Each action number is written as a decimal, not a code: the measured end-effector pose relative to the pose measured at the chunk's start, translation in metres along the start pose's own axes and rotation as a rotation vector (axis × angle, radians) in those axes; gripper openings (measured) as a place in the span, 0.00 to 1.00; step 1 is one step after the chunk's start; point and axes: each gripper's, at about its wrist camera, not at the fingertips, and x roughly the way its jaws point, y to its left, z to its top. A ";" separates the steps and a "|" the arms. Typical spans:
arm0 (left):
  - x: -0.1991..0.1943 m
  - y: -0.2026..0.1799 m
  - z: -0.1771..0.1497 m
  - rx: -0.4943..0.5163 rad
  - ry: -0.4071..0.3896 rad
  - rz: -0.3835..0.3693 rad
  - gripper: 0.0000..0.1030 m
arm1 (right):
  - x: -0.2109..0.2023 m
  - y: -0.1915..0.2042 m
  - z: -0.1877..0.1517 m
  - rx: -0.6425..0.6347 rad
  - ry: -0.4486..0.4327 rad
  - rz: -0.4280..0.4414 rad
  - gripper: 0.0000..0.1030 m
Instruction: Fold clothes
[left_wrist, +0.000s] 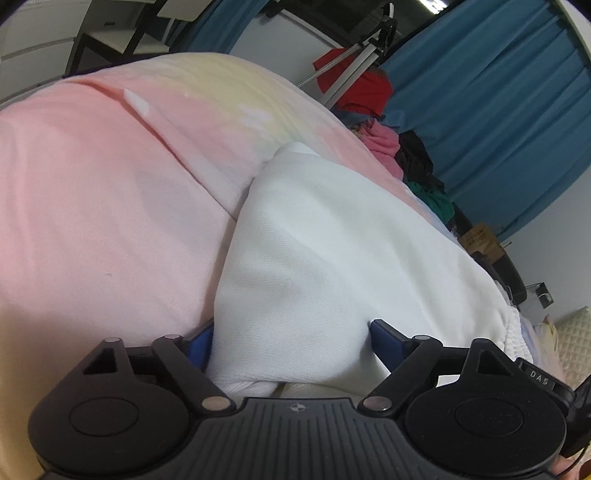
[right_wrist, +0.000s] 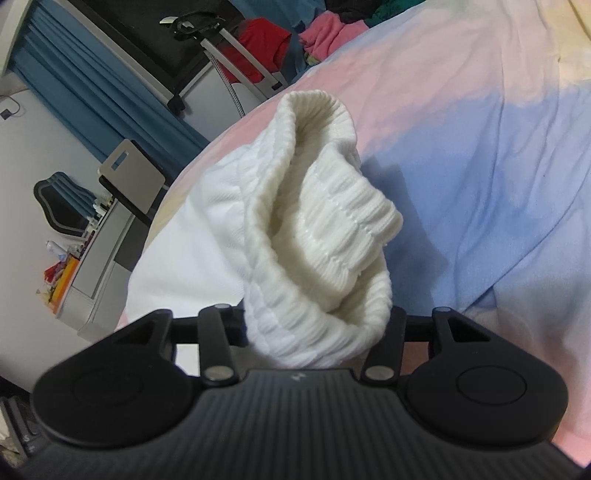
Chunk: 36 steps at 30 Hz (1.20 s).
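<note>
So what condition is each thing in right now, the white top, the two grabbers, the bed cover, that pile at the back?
white top: partly lifted, bunched, not yet folded.
ribbed cuff: crumpled, standing up from the right grabber.
left grabber: shut on the white top.
right grabber: shut on the ribbed cuff.
bed cover: spread out, slightly wrinkled.
clothes pile: heaped, unfolded.

Left wrist: I look close along my tongs over the white garment on the bed.
Right wrist: equally close (facing its ribbed hem).
Shared: garment, bed, blue curtain.
</note>
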 end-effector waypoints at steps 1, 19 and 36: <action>-0.001 0.000 -0.001 0.003 -0.003 0.003 0.81 | -0.001 0.000 0.000 0.003 -0.003 0.000 0.47; -0.049 -0.062 -0.008 0.141 -0.150 0.023 0.39 | -0.045 0.038 0.007 -0.060 -0.116 0.019 0.36; -0.077 -0.234 0.036 0.233 -0.208 -0.150 0.37 | -0.168 0.040 0.089 -0.036 -0.298 0.036 0.35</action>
